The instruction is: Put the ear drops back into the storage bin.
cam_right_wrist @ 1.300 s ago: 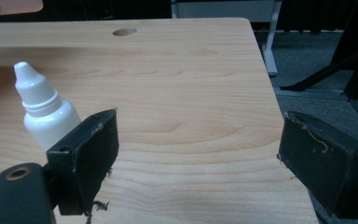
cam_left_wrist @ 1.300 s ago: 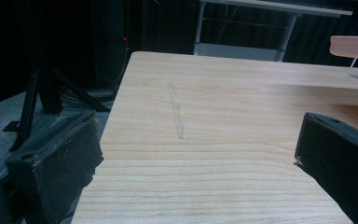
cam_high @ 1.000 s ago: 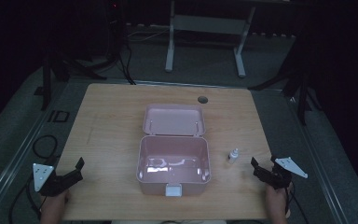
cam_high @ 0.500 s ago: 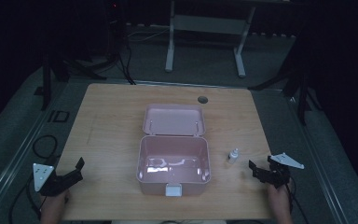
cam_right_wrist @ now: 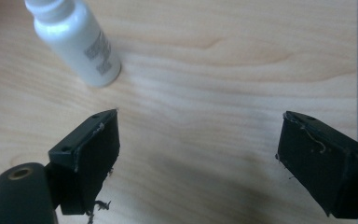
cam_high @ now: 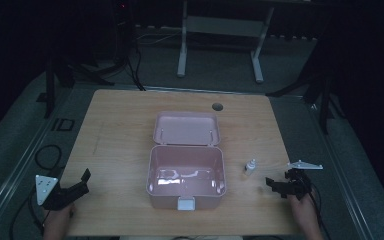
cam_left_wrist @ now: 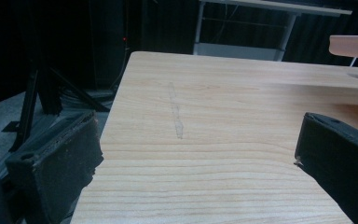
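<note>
A pink plastic box (cam_high: 186,181) stands open at the table's middle, its lid (cam_high: 186,128) laid back flat behind it; nothing shows inside. Just right of the box stands a small white bottle (cam_high: 250,166) (cam_right_wrist: 77,42), upright. My right gripper (cam_high: 276,186) (cam_right_wrist: 198,149) hovers open a short way to the right of and nearer than the bottle, jaws wide with only bare wood between them. At the table's near left corner my left gripper (cam_high: 80,182) (cam_left_wrist: 196,154) is open too, well left of the box, holding nothing.
The wooden table (cam_high: 115,130) has a round cable hole (cam_high: 217,107) near its far edge. A corner of the pink lid (cam_left_wrist: 352,45) shows in the left gripper view. Cables (cam_high: 45,155) lie on the floor to the left; a metal stand (cam_high: 220,45) is beyond the table.
My right gripper has shifted a little leftward and forward, closer to the white bottle. The left gripper has stayed where it was.
</note>
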{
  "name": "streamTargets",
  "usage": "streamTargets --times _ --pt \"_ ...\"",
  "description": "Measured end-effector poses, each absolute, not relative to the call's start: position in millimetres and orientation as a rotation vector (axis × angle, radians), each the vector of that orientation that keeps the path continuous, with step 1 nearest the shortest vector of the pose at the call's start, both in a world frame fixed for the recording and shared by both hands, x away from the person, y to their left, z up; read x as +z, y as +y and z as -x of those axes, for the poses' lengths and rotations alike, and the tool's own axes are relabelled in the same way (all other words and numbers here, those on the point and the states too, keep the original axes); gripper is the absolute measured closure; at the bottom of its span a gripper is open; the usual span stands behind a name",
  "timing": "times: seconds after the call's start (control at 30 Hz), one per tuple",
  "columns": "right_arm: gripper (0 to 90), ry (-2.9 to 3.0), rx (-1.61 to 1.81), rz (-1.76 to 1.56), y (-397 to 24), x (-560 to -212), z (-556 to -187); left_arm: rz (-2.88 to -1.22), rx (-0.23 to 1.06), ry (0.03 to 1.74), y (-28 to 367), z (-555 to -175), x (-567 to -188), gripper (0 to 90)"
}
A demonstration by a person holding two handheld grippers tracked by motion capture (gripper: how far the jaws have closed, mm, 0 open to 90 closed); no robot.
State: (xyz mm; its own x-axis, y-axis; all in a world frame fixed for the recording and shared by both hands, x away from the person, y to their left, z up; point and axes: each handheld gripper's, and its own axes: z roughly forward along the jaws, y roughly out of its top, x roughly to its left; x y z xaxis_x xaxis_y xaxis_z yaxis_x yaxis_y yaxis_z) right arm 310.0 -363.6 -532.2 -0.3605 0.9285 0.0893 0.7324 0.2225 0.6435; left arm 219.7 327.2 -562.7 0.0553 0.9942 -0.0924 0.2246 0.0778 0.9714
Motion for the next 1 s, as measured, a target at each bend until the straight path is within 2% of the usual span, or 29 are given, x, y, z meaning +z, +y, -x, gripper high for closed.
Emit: streamTargets --times 0.6,1.0 --pt "12.5 2.552 0.559 -1.559 -350 -525 -315 -1.333 0.98 1.362 327 -220 -563 0.5" --pt "12.5 2.791 0.259 -1.453 -339 -516 -319 -1.332 0.978 1.364 328 -220 -563 0.5"
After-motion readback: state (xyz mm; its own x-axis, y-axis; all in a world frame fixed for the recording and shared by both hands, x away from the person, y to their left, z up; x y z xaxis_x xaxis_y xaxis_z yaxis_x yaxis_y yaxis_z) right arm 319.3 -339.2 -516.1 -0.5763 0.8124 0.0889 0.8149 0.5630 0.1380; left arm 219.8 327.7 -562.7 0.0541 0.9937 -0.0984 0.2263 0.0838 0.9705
